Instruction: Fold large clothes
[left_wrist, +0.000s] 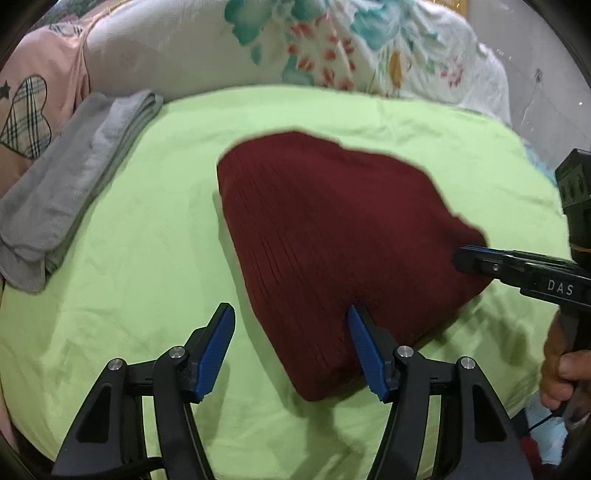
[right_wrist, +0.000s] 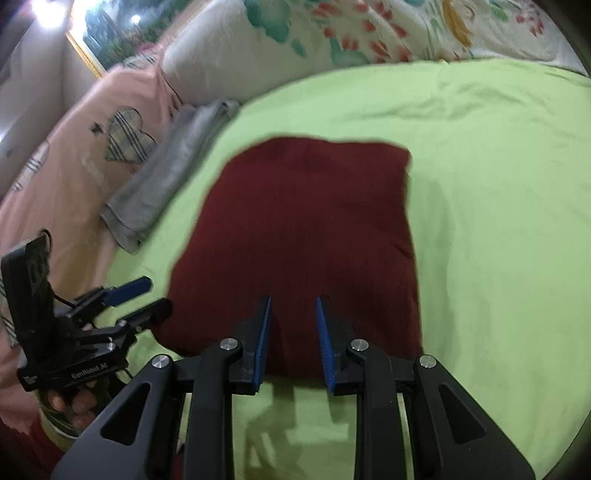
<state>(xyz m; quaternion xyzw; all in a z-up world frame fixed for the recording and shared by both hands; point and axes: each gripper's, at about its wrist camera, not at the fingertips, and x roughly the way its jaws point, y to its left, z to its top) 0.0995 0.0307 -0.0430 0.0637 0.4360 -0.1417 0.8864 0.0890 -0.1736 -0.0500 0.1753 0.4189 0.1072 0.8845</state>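
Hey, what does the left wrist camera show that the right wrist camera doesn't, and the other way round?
Only the left wrist view shows the right gripper from the side at the maroon garment's right edge. Only the right wrist view shows a framed picture on the wall and the left gripper, open, at the garment's left corner. Both show the folded maroon garment on the green sheet, the folded gray garment, the pink pillow and the floral bedding.

Maroon ribbed garment (left_wrist: 332, 229), lime-green sheet (left_wrist: 147, 229), grey folded cloth (left_wrist: 74, 177) — floral pillow (left_wrist: 332, 44)
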